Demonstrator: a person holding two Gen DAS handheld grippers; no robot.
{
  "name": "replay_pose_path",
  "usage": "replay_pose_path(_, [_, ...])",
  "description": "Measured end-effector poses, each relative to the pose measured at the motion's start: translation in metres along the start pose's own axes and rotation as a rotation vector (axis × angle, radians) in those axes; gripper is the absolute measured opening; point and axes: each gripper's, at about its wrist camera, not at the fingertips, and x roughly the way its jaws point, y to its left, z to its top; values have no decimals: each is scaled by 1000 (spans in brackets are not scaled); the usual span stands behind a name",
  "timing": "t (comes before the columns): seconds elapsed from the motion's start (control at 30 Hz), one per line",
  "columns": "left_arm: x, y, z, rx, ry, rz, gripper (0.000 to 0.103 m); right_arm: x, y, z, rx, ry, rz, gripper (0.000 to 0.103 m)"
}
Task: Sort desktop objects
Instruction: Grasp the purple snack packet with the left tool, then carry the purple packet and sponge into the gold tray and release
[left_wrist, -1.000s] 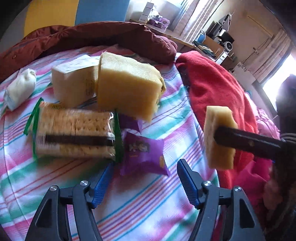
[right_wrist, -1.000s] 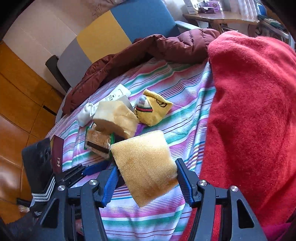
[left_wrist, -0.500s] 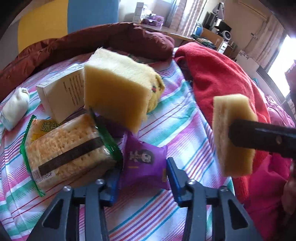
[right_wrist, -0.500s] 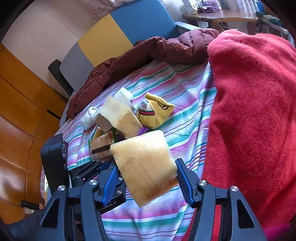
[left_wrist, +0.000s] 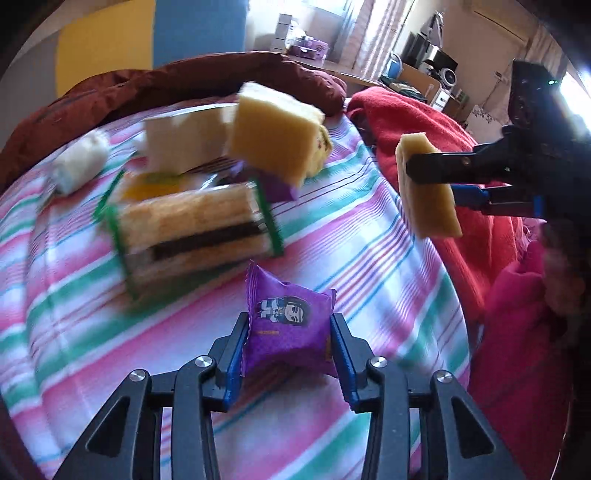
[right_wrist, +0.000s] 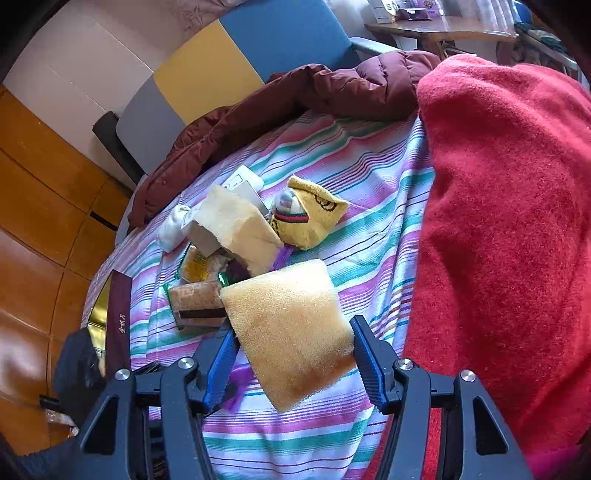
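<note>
Left wrist view showed the left tool (left_wrist: 290, 345) with its blue pads pressed against both sides of a purple snack packet (left_wrist: 290, 325); its jaws had just been closing, and the packet sat between them above the striped bedsheet (left_wrist: 388, 266). Beyond it lay a cracker pack (left_wrist: 192, 229) with green ends, a white box (left_wrist: 181, 144), a large yellow sponge (left_wrist: 273, 144) and a small white bundle (left_wrist: 79, 162) (all somewhat blurred). At the right of this view the right tool (left_wrist: 424, 173) clamped a second sponge (left_wrist: 428, 195) held clear of the bed, beside a red blanket (left_wrist: 413, 110).

Right wrist view showed the same tool (right_wrist: 291, 339) partly open, its pads against the two edges of the tan sponge (right_wrist: 291, 325), tilted over the sheet (right_wrist: 369, 166). Behind it lay the cracker pack (right_wrist: 197, 301), the larger sponge (right_wrist: 236, 229), a yellow sock (right_wrist: 314, 218) and a maroon jacket (right_wrist: 295, 96); the red blanket (right_wrist: 509, 221) filled the right side.
</note>
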Motion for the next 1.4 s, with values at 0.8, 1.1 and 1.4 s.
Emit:
replay_pose_path(0.8, [-167, 111, -42, -260, -253, 134, 42, 8, 57, -13, -168, 21, -161, 60])
replay_pose_path(1.1, [-239, 205, -72, -409, -321, 306, 42, 25, 215, -36, -432, -16, 60, 60])
replay_pose_path(1.4, [-263, 312, -103, -539, -254, 434, 42, 95, 358, -78, -534, 106, 300, 60])
